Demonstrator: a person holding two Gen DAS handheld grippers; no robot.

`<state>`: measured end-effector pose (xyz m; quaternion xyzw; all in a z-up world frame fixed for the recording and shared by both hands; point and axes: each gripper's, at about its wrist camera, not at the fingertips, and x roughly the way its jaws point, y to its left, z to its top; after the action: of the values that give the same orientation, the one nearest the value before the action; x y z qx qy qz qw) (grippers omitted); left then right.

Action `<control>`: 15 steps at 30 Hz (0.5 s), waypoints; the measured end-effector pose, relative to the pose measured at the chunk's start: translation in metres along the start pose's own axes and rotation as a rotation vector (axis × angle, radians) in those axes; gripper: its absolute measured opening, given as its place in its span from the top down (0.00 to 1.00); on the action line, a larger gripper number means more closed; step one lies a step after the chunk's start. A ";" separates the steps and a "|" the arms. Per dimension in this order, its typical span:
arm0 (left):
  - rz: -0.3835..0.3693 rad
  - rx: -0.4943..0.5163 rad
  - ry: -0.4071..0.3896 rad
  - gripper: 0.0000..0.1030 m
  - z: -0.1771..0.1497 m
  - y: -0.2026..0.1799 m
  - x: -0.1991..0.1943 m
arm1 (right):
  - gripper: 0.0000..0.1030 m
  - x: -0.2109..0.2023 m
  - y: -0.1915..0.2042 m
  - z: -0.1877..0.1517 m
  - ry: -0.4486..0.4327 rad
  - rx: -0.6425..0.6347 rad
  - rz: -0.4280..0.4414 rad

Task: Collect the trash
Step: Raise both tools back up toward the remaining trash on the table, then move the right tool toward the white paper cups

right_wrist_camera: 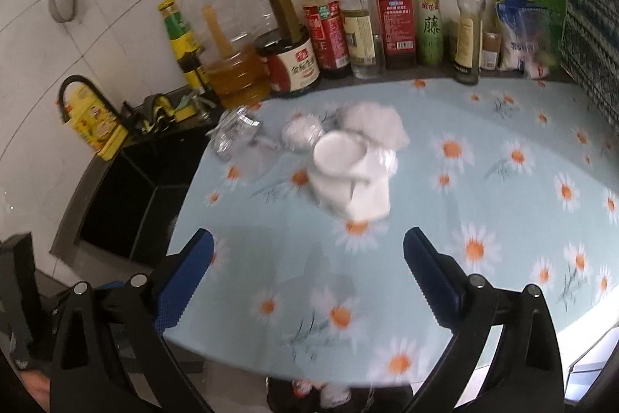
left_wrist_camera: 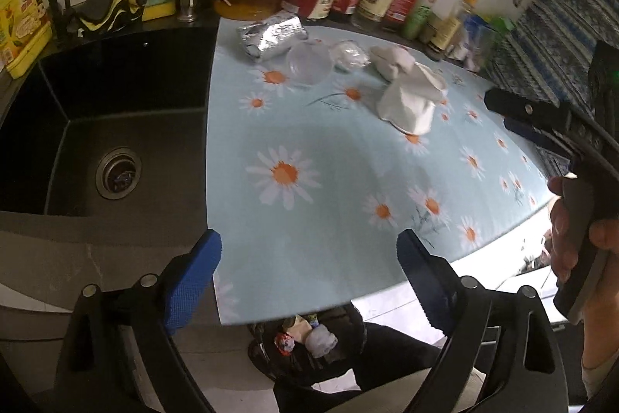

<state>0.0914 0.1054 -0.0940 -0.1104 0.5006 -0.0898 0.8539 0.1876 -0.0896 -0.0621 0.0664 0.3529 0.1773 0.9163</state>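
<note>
I hold both grippers above the near edge of the daisy cloth (left_wrist_camera: 309,126) — the left gripper (left_wrist_camera: 309,281) and the right gripper (right_wrist_camera: 307,281) each with jaws spread wide and nothing between them. My guess: they're clear to reach for more. The remaining trash sits near the bottles (right_wrist_camera: 359,26) — white paper cups (right_wrist_camera: 348,177), a foil wad (left_wrist_camera: 271,33), crumpled plastic (left_wrist_camera: 350,55). Below the edge, the dark bin (left_wrist_camera: 309,343) already holds some wrappers.

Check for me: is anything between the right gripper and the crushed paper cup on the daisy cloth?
Nothing visible. The right gripper is open and empty, with only bare daisy cloth between it and the crushed paper cup. The tissue wad and foil lie beyond the cup.
</note>
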 end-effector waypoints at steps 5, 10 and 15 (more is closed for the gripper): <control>0.030 -0.033 -0.008 0.13 0.018 0.006 0.014 | 0.05 0.042 -0.008 0.025 0.036 0.001 -0.025; 0.050 -0.065 -0.006 0.13 0.038 0.012 0.027 | 0.07 0.076 -0.015 0.035 0.066 0.029 -0.043; 0.060 -0.079 0.007 0.13 0.050 0.012 0.038 | 0.23 0.096 -0.019 0.039 0.091 0.038 -0.065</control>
<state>0.1537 0.1122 -0.1057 -0.1284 0.5097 -0.0446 0.8495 0.2849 -0.0713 -0.0980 0.0643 0.3992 0.1437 0.9032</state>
